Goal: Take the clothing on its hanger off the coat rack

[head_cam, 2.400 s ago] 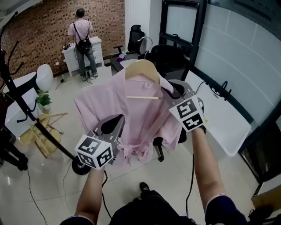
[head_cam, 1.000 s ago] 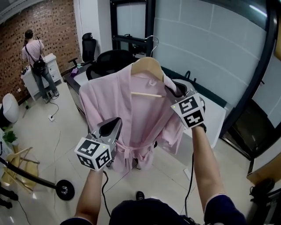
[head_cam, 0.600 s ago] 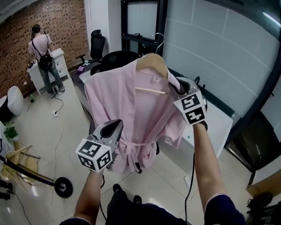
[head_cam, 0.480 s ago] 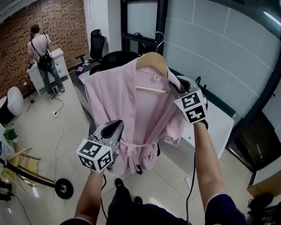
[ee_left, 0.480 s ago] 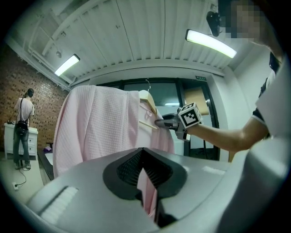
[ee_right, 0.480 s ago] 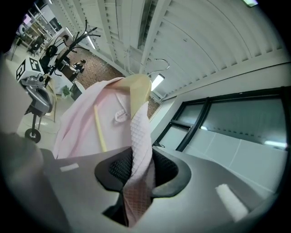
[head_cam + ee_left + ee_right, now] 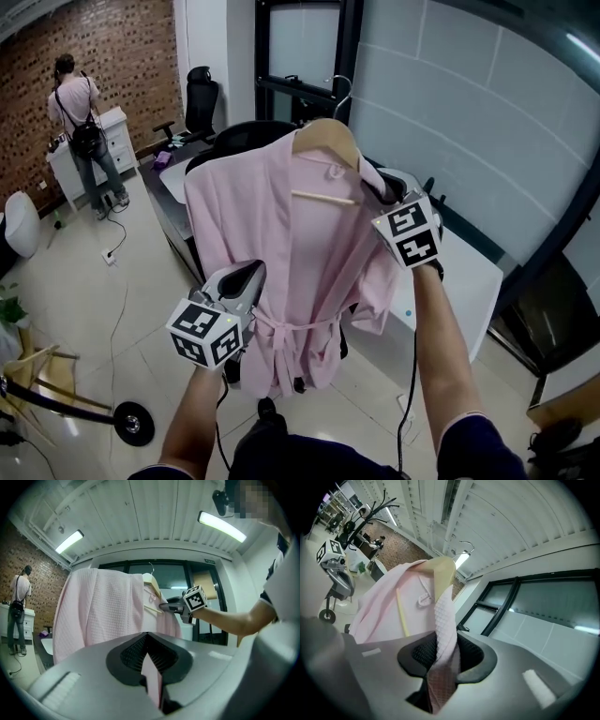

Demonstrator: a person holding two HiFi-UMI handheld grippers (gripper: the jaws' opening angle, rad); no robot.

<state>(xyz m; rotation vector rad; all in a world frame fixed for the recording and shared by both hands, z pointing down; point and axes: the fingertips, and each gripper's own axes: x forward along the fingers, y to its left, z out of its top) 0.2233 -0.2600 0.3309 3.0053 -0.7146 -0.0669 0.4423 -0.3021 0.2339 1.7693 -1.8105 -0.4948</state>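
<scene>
A pink waffle-weave robe (image 7: 272, 234) is hanging on a pale wooden hanger with a metal hook (image 7: 325, 141), raised in the air in front of the person. The right gripper (image 7: 377, 189) is meeting the robe at the hanger's right shoulder, and the left gripper (image 7: 246, 277) is touching the cloth lower down, near the tied belt. Behind the robe, a black office chair (image 7: 234, 136) is standing by a white desk (image 7: 459, 281). At the far left, another person (image 7: 80, 122) is standing at a white cabinet (image 7: 117, 141). The round black base of a coat rack (image 7: 133, 423) is resting on the glossy tiled floor (image 7: 112, 309) at the near left.
</scene>
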